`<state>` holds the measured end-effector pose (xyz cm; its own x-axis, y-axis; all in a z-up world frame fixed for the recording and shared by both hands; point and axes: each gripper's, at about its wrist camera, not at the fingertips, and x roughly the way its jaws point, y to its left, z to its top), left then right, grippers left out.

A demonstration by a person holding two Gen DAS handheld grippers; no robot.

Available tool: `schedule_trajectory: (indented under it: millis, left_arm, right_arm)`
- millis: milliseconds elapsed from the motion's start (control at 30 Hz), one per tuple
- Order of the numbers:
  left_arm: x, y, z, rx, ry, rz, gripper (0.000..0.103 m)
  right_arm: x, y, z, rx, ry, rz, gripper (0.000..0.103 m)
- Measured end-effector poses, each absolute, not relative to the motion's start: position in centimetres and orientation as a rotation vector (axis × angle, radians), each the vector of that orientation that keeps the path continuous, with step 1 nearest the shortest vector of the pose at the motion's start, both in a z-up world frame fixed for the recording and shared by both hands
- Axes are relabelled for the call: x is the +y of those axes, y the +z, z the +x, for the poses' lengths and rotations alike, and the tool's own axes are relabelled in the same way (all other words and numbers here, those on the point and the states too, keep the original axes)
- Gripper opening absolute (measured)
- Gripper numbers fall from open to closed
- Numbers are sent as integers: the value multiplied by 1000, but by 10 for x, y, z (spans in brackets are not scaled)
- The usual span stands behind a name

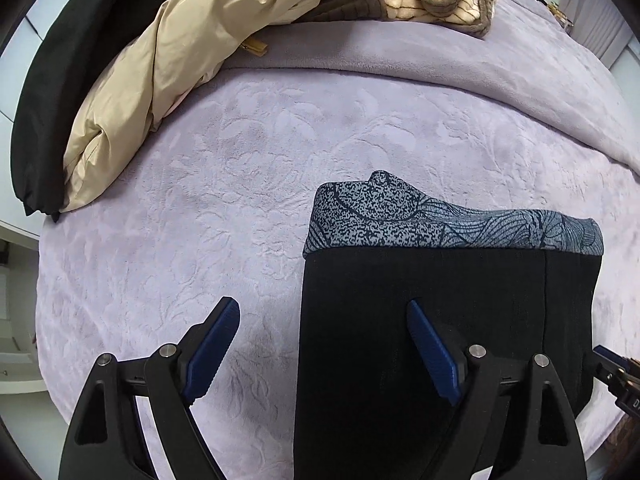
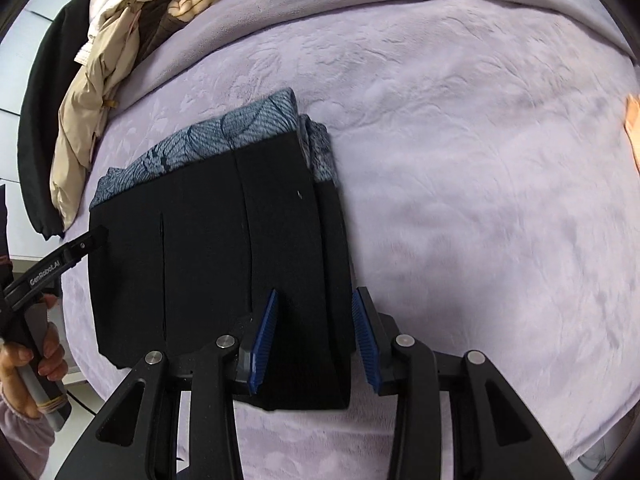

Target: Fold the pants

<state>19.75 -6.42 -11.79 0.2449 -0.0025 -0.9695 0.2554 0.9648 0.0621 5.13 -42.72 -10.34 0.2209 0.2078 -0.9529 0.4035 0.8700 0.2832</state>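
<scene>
Between your right tool's (image 2: 314, 340) half-open, empty jaws lies the pants' (image 2: 224, 248) right edge (long axis running away); left tool (image 1: 320, 354) gapes wide, empty.

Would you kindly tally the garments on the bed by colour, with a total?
Black: 2, the folded black pants and a black jacket at the bed's edge.
Blue patterned: 1, a folded garment under the pants.
Beige: 1, a coat.
Cream-and-brown striped: 1, a fleece.
Total: 5.
</scene>
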Motion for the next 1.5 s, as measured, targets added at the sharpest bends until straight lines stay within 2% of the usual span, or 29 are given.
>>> schedule_trajectory:
  millis: [167,200,233,433,533,667,1033,1133,1500]
  left_arm:
    - [-66,-110,188,1309,-211,257,87]
    - [-66,-109,185,1311,-220,262,89]
    - [-66,-108,182,1316,-230,265,103]
    - [-62,-104,161,1330,-272,284,103]
    - [-57,-104,150,1344,-281,293,103]
    - [-48,-107,139,1376,-288,288,103]
    - [-35,-112,138,1426,-282,247,103]
    - [-35,-114,143,1436,-290,234,103]
    - [-39,-120,157,1446,-289,218,103]
  right_arm:
    - [-425,-102,36,1360,-158,574,42]
    - [-423,-102,33,1357,-160,581,42]
    - [-422,-101,29,1353,-164,591,42]
    - [-413,-95,17,1348,-181,605,46]
    - [-410,-92,7,1349,-183,628,54]
    - [-405,-92,-4,1359,-189,636,59]
    - [-405,-96,-12,1360,-171,698,61]
    - [-409,-91,-5,1346,-163,672,70]
    - [-423,-89,14,1346,-104,631,71]
